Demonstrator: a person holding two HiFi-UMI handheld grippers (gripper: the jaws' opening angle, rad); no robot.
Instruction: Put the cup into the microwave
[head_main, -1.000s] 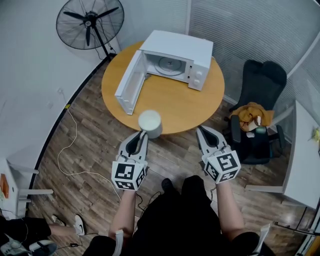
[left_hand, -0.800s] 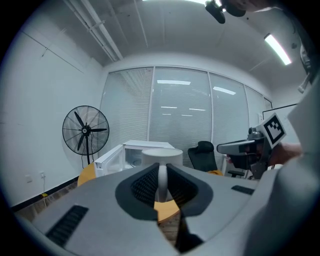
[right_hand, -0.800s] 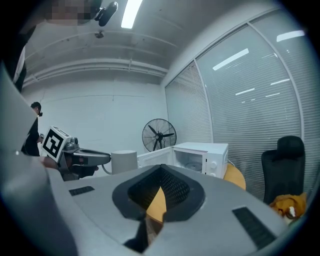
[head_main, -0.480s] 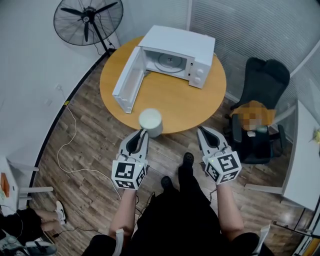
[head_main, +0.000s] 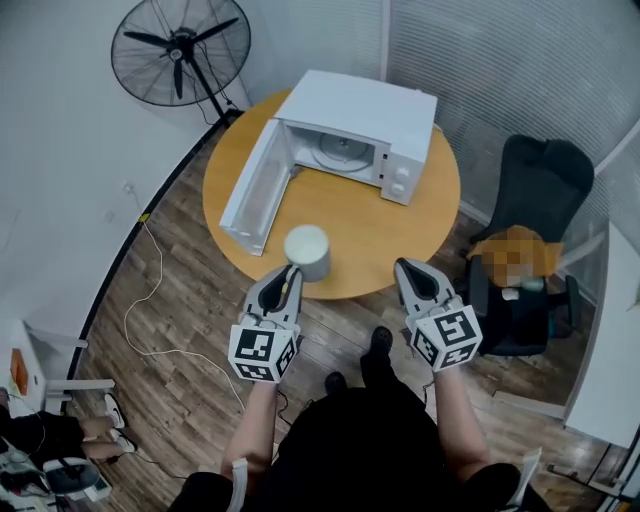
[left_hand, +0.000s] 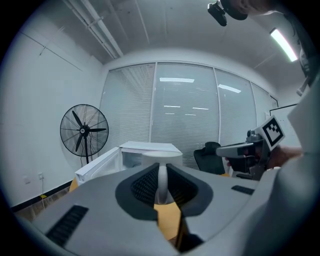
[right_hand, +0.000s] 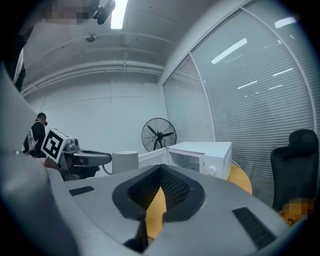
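A standing fan (head_main: 180, 48) is on the floor beyond the far left edge of the round bench (head_main: 375, 235). The microwave's door (head_main: 253, 190) is swung fully open along the left edge, so the cavity with its turntable is exposed.

The left hand-held gripper (head_main: 288, 272) reaches in over the near edge of the bench. Its jaws are clamped on the handle of the white cup (head_main: 306, 250), which runs as a thin upright strip between the ribbed pads in the left gripper view. The cup is at the near edge, a little left of centre and well apart from the microwave (head_main: 370, 105) on the far side. I cannot tell whether its base rests on the bench or is just lifted.

The right hand-held gripper (head_main: 405, 268) hovers at the near edge to the right. Its jaws are drawn almost together, with only a sliver of bench showing between them and nothing held. An office chair (head_main: 535, 190) stands off the right edge.

The grasp looks made, so the carry is the step in hand. The next move calls for taking the cup level across the bench, clear of the open door, then setting it on the turntable and letting go.
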